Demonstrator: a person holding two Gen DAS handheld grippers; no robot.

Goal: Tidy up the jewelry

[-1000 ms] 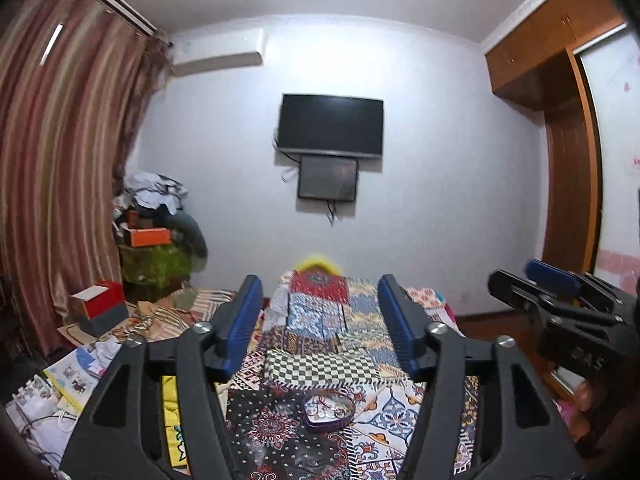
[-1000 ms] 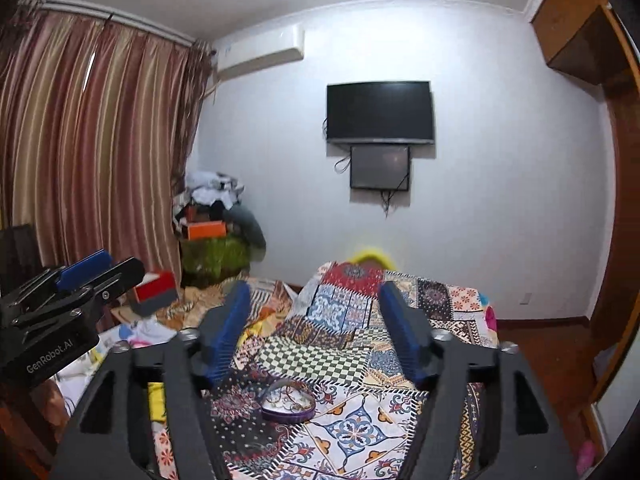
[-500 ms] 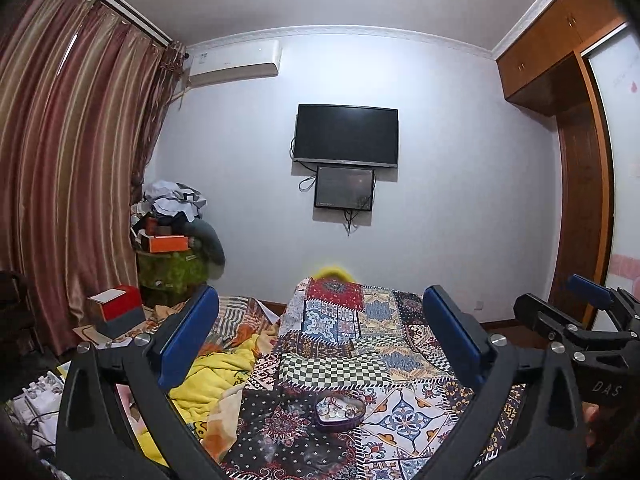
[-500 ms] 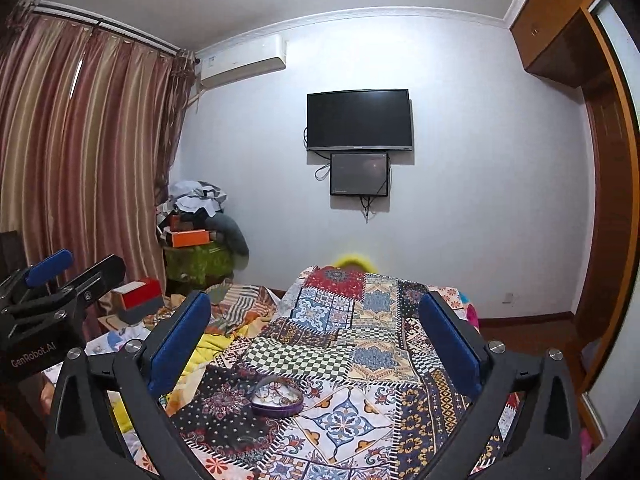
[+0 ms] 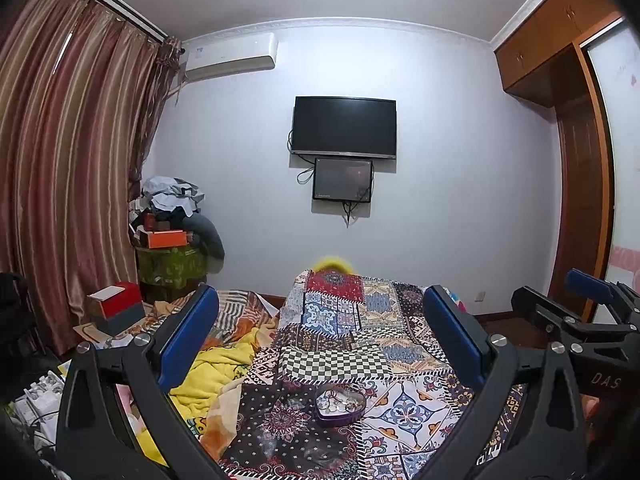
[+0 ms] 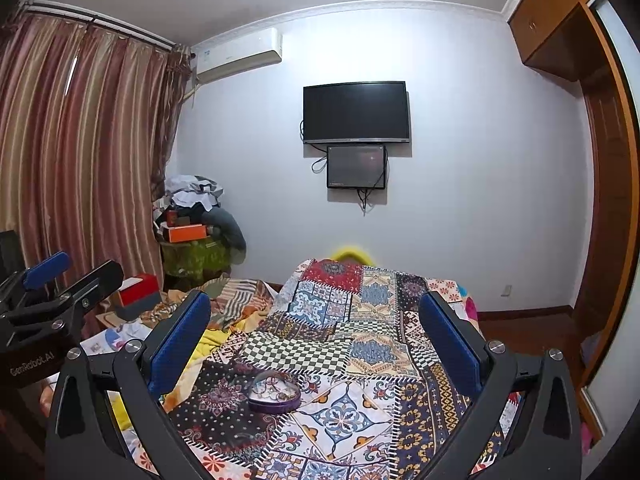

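A purple heart-shaped tin [image 5: 339, 403] holding small jewelry pieces lies on the patchwork bedspread [image 5: 344, 320]. My left gripper [image 5: 320, 316] is held above and short of the tin, jaws wide open and empty. In the right wrist view the same tin [image 6: 274, 396] sits low and left of centre, and my right gripper [image 6: 316, 320] hangs above it, also wide open and empty. Each gripper shows at the edge of the other's view: the right gripper [image 5: 576, 312] and the left gripper [image 6: 52, 292].
A yellow blanket [image 5: 212, 368] is bunched left of the bedspread. Boxes [image 5: 116, 308], papers and a heaped stand [image 5: 172, 240] fill the left side by the striped curtain [image 5: 60, 160]. A wooden wardrobe [image 5: 580, 160] lines the right wall. A television [image 5: 344, 127] hangs ahead.
Both grippers' jaws have spread from nearly shut to wide open. Both cameras have pulled back and tilted up slightly, so more of the room shows.
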